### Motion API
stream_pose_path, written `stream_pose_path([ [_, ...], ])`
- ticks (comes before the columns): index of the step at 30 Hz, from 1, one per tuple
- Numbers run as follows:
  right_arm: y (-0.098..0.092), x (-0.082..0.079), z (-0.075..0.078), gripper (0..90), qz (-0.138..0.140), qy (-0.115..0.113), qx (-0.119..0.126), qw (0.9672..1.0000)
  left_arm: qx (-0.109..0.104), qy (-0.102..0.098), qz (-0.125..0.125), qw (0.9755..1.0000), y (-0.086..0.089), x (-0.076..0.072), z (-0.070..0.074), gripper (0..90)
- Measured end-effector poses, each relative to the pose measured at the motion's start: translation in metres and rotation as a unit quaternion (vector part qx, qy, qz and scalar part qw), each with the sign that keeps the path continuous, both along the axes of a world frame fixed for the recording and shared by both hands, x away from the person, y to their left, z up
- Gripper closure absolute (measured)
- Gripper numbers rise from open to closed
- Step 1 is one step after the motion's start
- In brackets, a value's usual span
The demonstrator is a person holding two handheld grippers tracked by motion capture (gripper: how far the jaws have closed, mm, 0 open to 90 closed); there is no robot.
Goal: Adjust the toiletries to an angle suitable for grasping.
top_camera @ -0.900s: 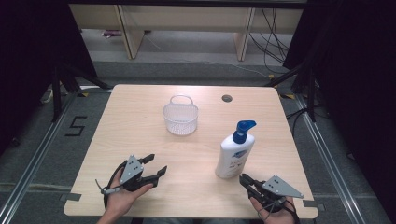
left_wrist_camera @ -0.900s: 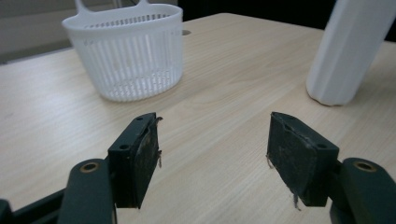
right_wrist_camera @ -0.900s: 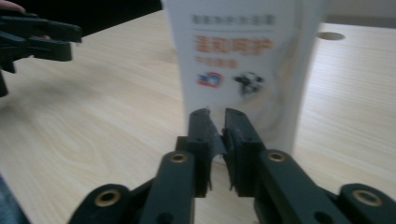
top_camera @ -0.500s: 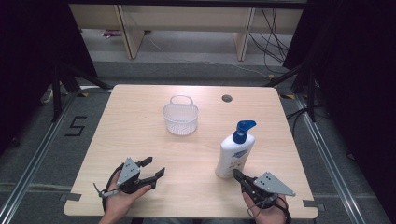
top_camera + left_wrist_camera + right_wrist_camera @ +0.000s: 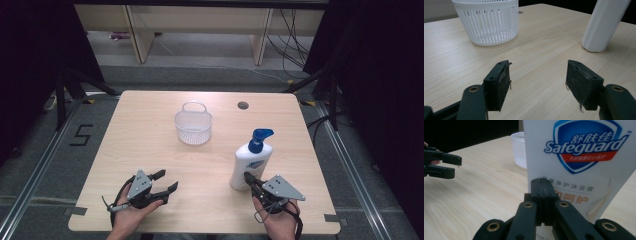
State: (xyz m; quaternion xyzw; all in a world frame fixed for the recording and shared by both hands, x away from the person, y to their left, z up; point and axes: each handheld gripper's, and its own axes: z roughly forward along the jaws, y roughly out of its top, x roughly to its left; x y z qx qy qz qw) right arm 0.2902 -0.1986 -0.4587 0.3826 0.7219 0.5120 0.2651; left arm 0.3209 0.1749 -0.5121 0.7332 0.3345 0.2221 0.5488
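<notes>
White soap bottle (image 5: 251, 164) with a blue pump stands upright on the desk (image 5: 150, 150), just ahead of the right tool (image 5: 247, 178), whose jaws are pressed together, empty. The left tool (image 5: 167, 181) gapes wide, empty; a white basket (image 5: 193, 122) sits well ahead.

A: What's the surface?

B: Light wood-grain table (image 5: 150, 145), rounded corners, w/ a round cable hole (image 5: 243, 105) near the far edge.

A: What's on it?

B: Two things. White slatted basket (image 5: 193, 123), upright, handle loop on top, abt mid-table. White Safeguard pump bottle (image 5: 251, 161) w/ blue pump, also upright, standing nearer than the basket and off to its right, well apart from it. Hole sits beyond the basket, to its right.
</notes>
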Motion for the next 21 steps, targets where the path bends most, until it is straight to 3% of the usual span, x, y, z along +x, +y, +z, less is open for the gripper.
stream_pose_path([
  [21, 0.02, 0.017, 0.001, 90.0, -0.011, -0.003, -0.018, 0.9998, 0.001, 0.004, -0.001, 1.0, -0.001, -0.001, 0.0, 35.0],
])
